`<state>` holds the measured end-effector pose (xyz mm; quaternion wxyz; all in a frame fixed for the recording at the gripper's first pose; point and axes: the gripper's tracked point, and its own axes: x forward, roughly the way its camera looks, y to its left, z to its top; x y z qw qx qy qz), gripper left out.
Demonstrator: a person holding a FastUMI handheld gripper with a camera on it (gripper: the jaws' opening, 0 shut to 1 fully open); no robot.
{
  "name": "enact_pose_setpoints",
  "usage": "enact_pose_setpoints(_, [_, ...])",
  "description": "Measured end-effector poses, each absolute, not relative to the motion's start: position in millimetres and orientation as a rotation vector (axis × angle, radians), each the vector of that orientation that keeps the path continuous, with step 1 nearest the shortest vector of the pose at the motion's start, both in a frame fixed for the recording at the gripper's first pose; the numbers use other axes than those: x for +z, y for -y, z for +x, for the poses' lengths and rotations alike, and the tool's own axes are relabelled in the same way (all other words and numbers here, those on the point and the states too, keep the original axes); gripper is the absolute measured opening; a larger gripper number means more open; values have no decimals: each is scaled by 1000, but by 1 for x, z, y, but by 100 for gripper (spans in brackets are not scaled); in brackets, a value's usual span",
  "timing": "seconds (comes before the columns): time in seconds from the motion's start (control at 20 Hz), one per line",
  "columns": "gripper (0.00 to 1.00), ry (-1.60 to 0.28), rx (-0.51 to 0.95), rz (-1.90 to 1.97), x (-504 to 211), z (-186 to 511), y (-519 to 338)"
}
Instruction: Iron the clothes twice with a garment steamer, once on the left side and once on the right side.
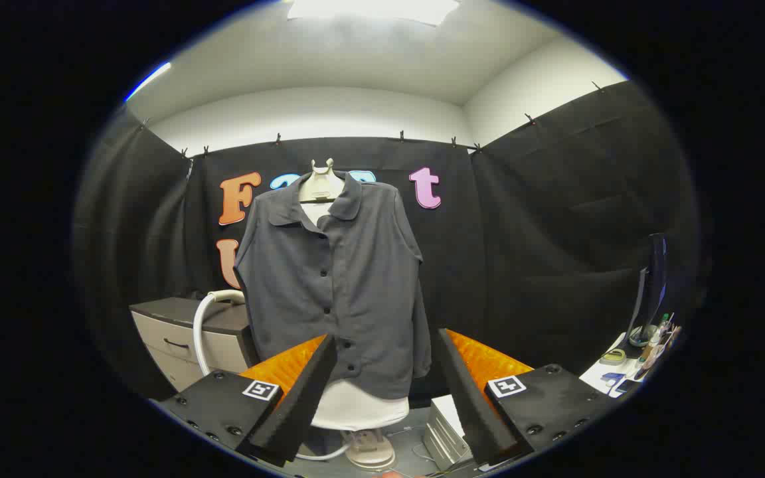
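A dark grey button-front shirt with a collar [336, 285] is hung on a pale mannequin torso [359, 406], which is carried on a round-footed stand [370, 455]. It is held upright and spread in this way, presumably, so that both its left and right halves can be reached by a steamer head without being handled. The shirt is set in front of the booth's far black cloth wall [555, 252], straight ahead of the gripper [386, 362] and beyond its fingers.

The jaws are held wide apart with nothing between them; only the lower hem of the shirt and the mannequin base are seen through the gap. No steamer head is gripped, so the ironing passes are judged not to have been begun.

A white corrugated hose [204, 325] is seen curving up at the left, just beside the shirt's left edge and in front of a low grey-and-cream cabinet [183, 332]; it is probably part of the garment steamer, kept near the shirt so that the head can be brought across easily, though the head itself cannot be made out. At the far right a table [611, 378] carrying small items and a dark monitor [651, 285] is placed well apart from the work.
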<state>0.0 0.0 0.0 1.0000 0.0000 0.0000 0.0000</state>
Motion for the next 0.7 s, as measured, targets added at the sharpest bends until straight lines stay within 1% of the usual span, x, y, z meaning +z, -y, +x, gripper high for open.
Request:
enact_pose_setpoints(0.35, [98,-31,10,11,-9,10,-9])
enact_pose_setpoints(0.7, [98,-1,8,-11,2,5,-10])
